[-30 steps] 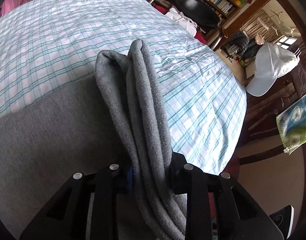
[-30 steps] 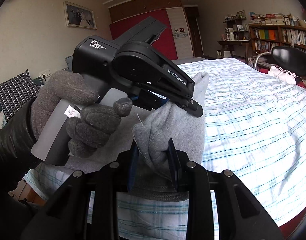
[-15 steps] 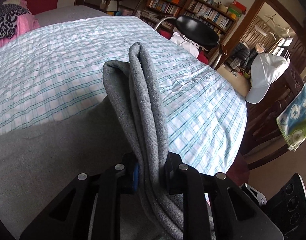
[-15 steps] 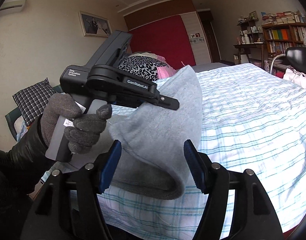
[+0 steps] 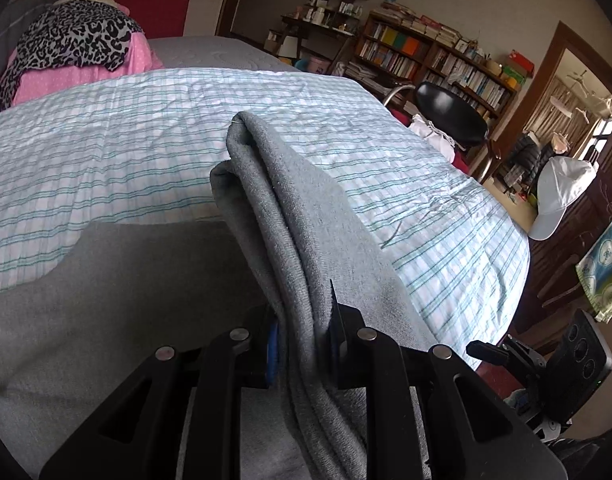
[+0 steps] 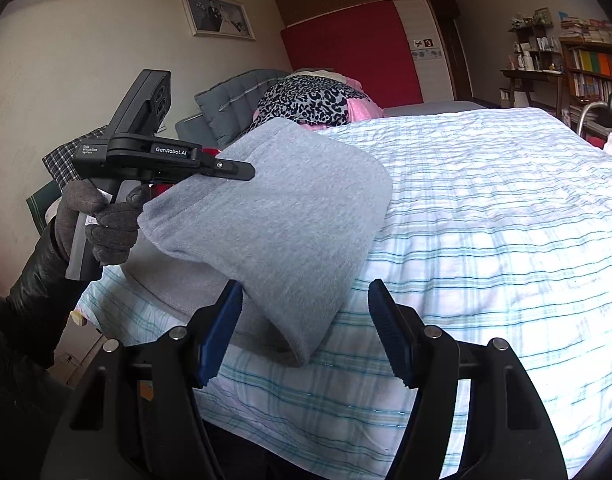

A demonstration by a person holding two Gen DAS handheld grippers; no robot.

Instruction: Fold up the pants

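Observation:
The grey pants [image 5: 298,208] lie partly on the checked bed [image 5: 106,152], with one bunched fold lifted. My left gripper [image 5: 302,320] is shut on that fold, and cloth hangs down past its fingers. In the right wrist view the same pants [image 6: 282,208] hang as a doubled flap from the left gripper [image 6: 242,170], which a gloved hand [image 6: 102,216] holds above the bed's near left corner. My right gripper [image 6: 304,300] stands open just before the flap's lower edge. Its blue pads do not touch the cloth.
A leopard-print cloth on a pink pile [image 5: 74,40] lies at the head of the bed, by a grey headboard [image 6: 230,100]. A black chair [image 5: 449,116], bookshelves [image 5: 425,56] and a white cap [image 5: 561,192] stand beyond the bed's right side.
My right gripper let go of the pants and opened. The left gripper, still shut on the fold, lifted it and carried it across the bed toward the head end.

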